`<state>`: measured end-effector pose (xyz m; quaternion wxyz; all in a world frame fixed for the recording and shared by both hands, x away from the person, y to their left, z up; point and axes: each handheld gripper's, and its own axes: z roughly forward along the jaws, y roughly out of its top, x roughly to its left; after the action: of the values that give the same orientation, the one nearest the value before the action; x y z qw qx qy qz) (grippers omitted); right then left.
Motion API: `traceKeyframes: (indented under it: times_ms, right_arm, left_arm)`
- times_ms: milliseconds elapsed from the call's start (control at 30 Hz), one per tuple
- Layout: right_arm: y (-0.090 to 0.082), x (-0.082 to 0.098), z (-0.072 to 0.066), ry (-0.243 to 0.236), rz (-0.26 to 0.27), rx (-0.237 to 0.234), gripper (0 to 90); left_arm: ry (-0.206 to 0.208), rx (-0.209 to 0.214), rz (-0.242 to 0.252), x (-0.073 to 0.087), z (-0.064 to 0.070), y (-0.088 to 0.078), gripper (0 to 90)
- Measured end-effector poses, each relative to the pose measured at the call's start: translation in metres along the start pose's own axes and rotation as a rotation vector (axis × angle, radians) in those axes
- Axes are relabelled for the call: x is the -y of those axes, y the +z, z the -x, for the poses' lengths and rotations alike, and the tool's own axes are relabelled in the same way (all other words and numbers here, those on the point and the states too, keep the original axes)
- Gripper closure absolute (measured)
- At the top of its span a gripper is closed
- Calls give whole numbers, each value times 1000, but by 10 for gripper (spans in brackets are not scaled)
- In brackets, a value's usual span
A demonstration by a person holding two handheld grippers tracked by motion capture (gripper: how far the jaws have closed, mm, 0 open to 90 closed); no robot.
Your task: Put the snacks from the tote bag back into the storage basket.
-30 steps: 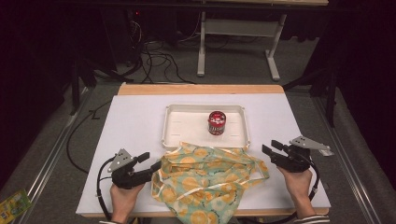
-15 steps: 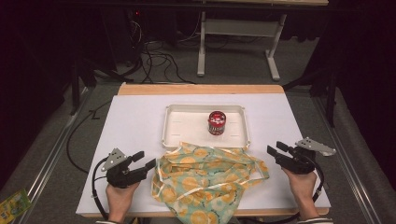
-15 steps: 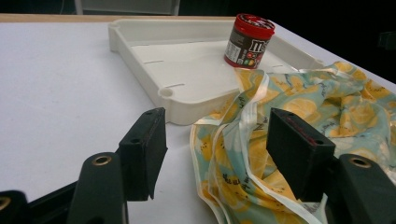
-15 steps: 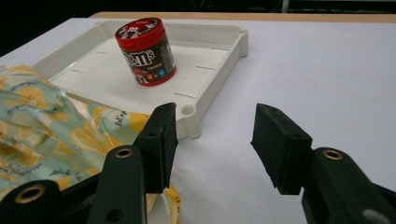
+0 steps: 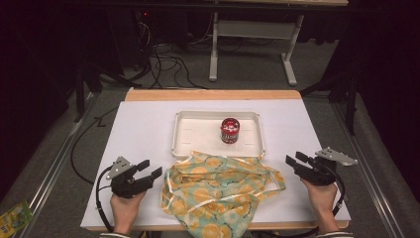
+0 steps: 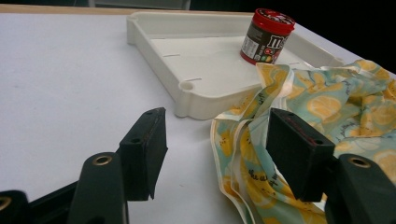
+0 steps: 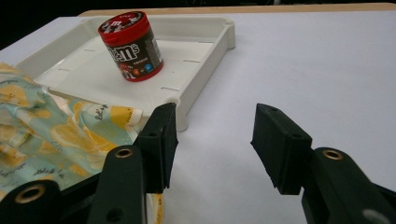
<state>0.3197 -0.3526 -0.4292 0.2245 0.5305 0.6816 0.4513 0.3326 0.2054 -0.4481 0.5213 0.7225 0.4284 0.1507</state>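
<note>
In the high view, a person is sitting at the near edge of a white table [image 5: 148,129] and holding 2 tongs, 1 in each hand. The left tongs [image 5: 151,171] are lying low at the near left, pointing toward a crumpled cloth [image 5: 218,191] printed with yellow lemon slices on pale green; their jaws are standing apart with nothing between them, just beside the cloth's left edge. The right tongs [image 5: 293,160] are sitting at the near right, pointing inward at the cloth's right end, jaws also apart and holding nothing, a small gap off from the fabric. The cloth is lying in the middle of the table's near half, its far edge resting against a white tray [image 5: 198,136]. Inside the tray, toward its right side, a red-lidded candy jar [image 5: 229,130] is standing upright.

In the left gripper view, the 2 black jaws are rising from the bottom, spread wide over bare table. The cloth [image 6: 327,112] is lying to the right, its folded hem passing close under the right jaw; whether it is touching is not clear. The tray [image 6: 196,70] is sitting beyond, with the jar [image 6: 267,36] at its far side.

In the right gripper view, the jaws are again standing apart over empty table surface. The cloth [image 7: 42,135] is spreading at the left, reaching the left jaw's side, and its edge is lapping against the tray's [image 7: 205,60] near rim. The jar [image 7: 132,45] is standing inside the tray.
</note>
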Motion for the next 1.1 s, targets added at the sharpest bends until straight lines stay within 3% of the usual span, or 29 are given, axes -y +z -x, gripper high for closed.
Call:
traceKeyframes:
  times_ms: [667,1100]
  right_arm:
    - [8,8,12,33,-24,35,506]
    - [14,17,19,44,-48,57,507]
  left_arm:
    - [-23,-31,-39,4,-11,11,388]
    - [-16,-62,-71,6,-15,21,390]
